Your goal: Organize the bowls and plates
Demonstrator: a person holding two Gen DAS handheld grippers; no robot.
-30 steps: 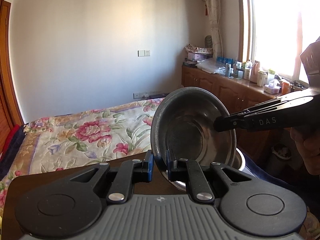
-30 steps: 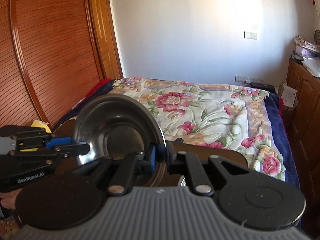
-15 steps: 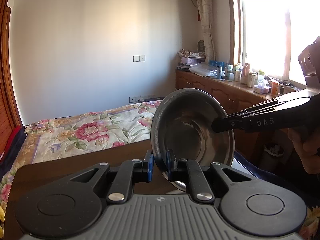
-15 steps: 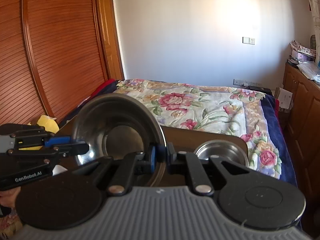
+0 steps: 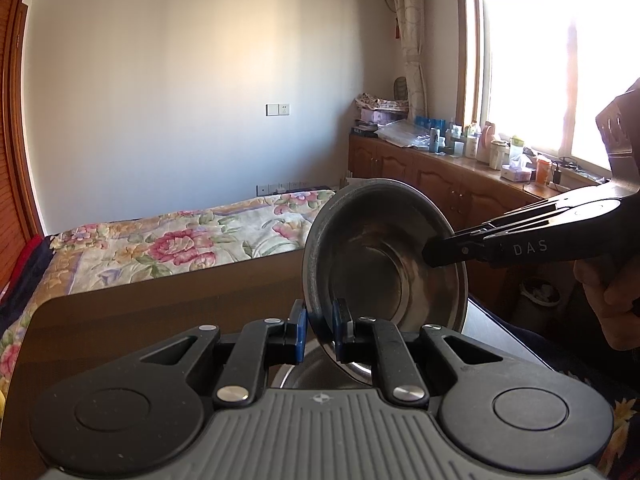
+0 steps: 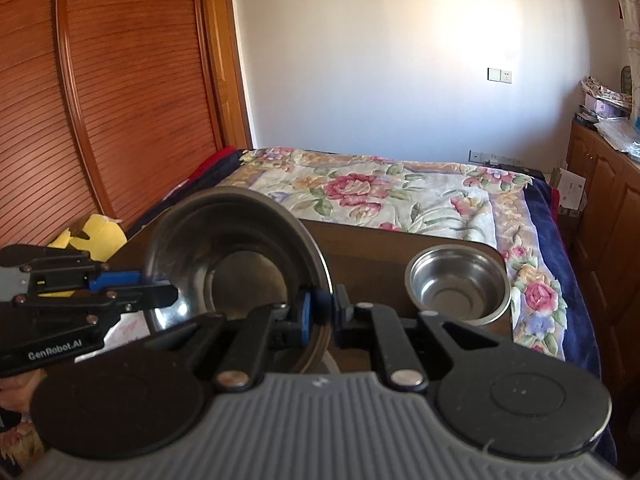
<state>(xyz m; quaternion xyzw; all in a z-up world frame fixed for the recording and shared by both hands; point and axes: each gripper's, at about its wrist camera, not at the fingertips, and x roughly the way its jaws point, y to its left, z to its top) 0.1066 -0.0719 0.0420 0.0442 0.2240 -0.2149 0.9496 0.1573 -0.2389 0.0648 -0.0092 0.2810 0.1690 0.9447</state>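
A steel bowl [image 5: 380,256] hangs tilted above the dark brown table [image 5: 160,312], held by its rim from two sides. My left gripper [image 5: 320,328] is shut on the near rim. From the right, my right gripper [image 5: 430,252] clamps the opposite rim. The right wrist view shows the same bowl [image 6: 236,264], with my right gripper [image 6: 322,316] shut on its edge and my left gripper [image 6: 160,288] pinching the far side. A smaller steel bowl [image 6: 458,288] stands upright on the table [image 6: 368,248] at the right.
Beyond the table lies a bed with a floral cover [image 6: 400,196]. A wooden cabinet [image 5: 440,176] crowded with bottles runs under the window. A slatted wardrobe [image 6: 100,100] is at the left, a yellow toy [image 6: 100,236] below it. A person's hand [image 5: 608,304] holds the right gripper.
Both grippers have drawn back from the bed together, still holding the bowl. More table top shows, and the smaller bowl has come into the right wrist view.
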